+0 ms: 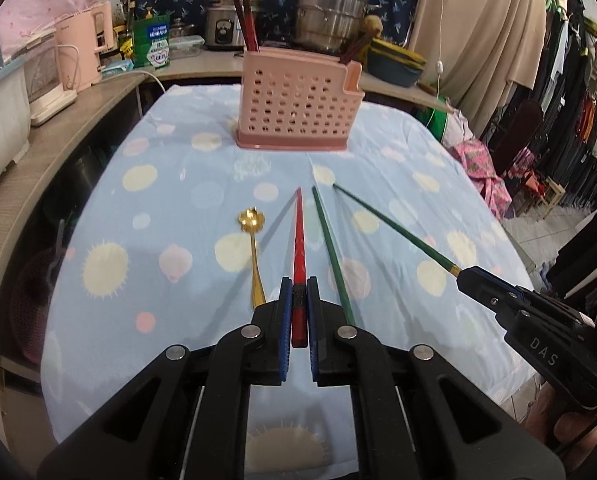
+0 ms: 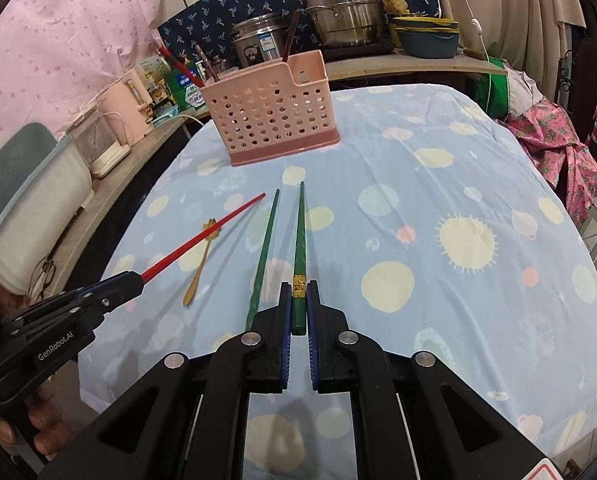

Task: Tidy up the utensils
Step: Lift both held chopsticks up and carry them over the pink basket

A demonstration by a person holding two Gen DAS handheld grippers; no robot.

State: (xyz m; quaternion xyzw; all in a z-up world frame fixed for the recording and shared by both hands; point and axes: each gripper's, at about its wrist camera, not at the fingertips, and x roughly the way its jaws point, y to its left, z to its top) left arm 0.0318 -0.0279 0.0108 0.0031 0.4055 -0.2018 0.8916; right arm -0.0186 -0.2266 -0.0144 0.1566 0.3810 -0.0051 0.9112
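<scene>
Jaws of the left gripper (image 1: 298, 300) clamp a red chopstick (image 1: 299, 240); the right gripper (image 2: 298, 300) clamps a green chopstick (image 2: 299, 232), the pink holder (image 2: 270, 108) well ahead.

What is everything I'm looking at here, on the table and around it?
Utensil basket: one, pink, perforated, far end of the table; red and dark chopsticks stand in it.
Red chopstick: one, held in the left gripper.
Green chopstick with gold band: one, held in the right gripper.
Green chopstick: one, lying on the cloth between the held ones.
Spoon: one, gold, flower-shaped bowl, on the cloth beside the red chopstick.
Tablecloth: one, light blue with pale circles.
Steamer pot: one, steel, on the back counter.
Rice cooker: one, steel, back counter.
Kettle: one, pink, side counter.
Clothes: many, hanging at the side.
Left gripper: black, blue pads, shut.
Right gripper: the same, shut.
</scene>
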